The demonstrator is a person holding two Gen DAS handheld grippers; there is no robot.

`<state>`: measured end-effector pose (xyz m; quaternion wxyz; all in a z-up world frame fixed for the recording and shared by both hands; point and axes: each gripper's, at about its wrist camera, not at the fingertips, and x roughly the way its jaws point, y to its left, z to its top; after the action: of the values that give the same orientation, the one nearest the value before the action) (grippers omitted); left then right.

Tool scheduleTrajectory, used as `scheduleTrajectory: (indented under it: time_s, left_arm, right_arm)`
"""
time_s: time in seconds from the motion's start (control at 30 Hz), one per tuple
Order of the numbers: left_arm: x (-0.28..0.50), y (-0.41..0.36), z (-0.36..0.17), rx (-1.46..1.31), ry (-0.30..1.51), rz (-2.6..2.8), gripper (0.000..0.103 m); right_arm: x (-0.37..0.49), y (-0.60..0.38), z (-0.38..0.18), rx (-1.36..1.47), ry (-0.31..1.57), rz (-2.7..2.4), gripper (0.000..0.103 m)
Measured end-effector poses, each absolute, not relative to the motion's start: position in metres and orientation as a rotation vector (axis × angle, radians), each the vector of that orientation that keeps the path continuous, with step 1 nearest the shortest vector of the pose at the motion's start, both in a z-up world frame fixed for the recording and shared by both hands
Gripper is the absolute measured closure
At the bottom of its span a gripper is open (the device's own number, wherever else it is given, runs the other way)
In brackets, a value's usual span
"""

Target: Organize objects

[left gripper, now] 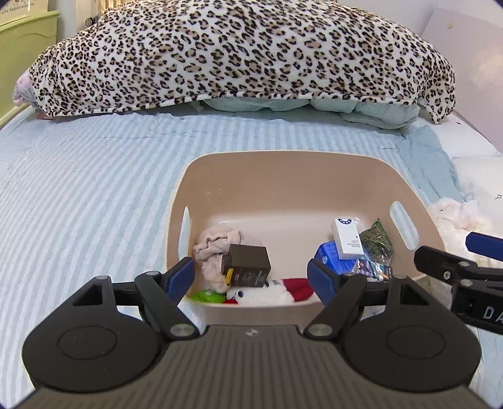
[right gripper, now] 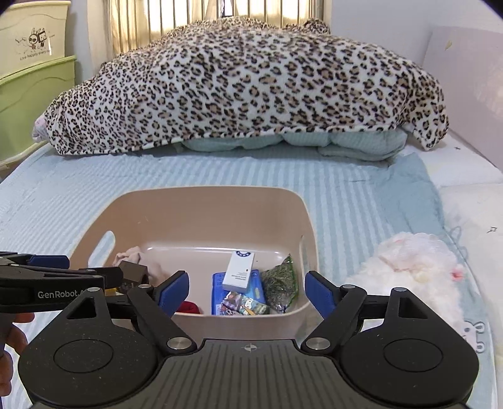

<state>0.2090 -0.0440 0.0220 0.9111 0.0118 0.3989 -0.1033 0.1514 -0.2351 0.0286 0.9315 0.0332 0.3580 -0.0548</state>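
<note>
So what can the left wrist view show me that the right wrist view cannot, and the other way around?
Only the left wrist view shows the white plush toy with a red hat and a green item at the basket's near wall. Only the right wrist view shows most of the white fluffy toy on the bed and the window bars. Both show the beige basket, the brown box, the white box and the leopard blanket.

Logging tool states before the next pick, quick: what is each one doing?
Left tool: open, holding nothing.
Right tool: open, holding nothing.
</note>
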Motion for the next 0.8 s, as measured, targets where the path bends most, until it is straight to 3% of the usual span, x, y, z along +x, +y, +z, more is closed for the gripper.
scheduleTrajectory:
  time_s: [0.8]
  left_arm:
    - [0.102, -0.021, 0.073, 0.072, 0.687, -0.245, 0.024]
  right_arm:
    - [0.058, -0.221, 0.065, 0.089, 0.668, -0.104, 0.013]
